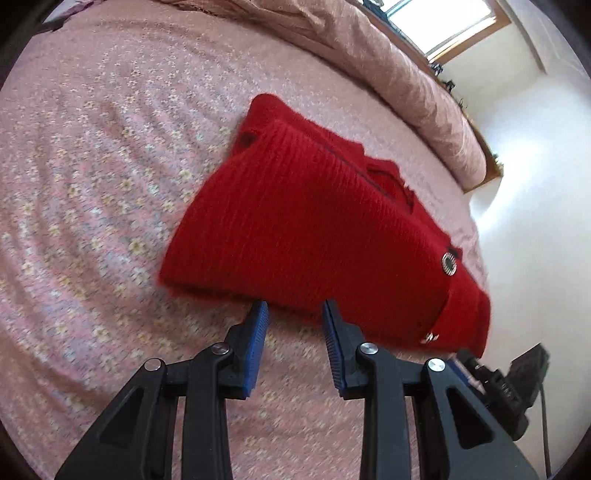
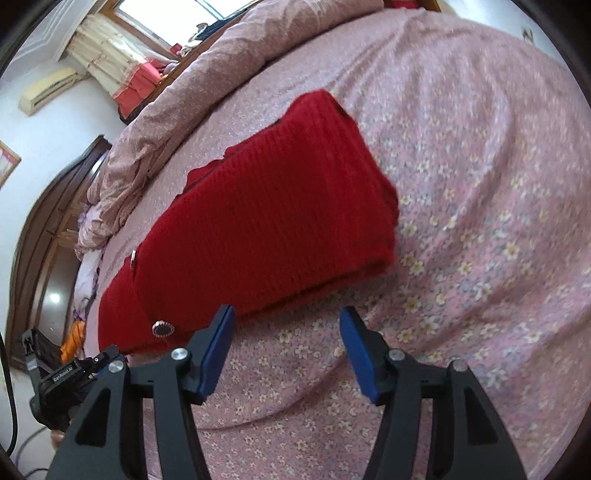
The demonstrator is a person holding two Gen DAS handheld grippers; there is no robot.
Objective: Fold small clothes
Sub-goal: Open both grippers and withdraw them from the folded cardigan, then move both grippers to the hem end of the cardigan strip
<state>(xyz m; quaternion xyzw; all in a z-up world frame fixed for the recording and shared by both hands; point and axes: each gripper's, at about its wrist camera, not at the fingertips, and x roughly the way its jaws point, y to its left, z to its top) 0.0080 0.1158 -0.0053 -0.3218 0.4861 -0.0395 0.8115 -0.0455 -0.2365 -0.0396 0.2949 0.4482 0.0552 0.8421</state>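
A red knitted cardigan point(image 1: 310, 225) with round metal buttons lies folded into a long strip on the pink flowered bedsheet point(image 1: 92, 184). My left gripper point(image 1: 295, 308) is open, its blue pads apart, with the fingertips right at the near folded edge of the garment and nothing between them. In the right wrist view the same cardigan point(image 2: 266, 221) lies ahead. My right gripper point(image 2: 288, 314) stands open wider, just short of the cardigan's near edge, and holds nothing. The other gripper point(image 2: 62, 380) shows at the lower left there.
A rolled pink quilt point(image 1: 413, 85) runs along the far side of the bed. A white wall point(image 1: 535, 203) and a window point(image 1: 443, 22) lie beyond it. A dark wooden headboard point(image 2: 44, 229) and curtains point(image 2: 107, 59) show in the right wrist view.
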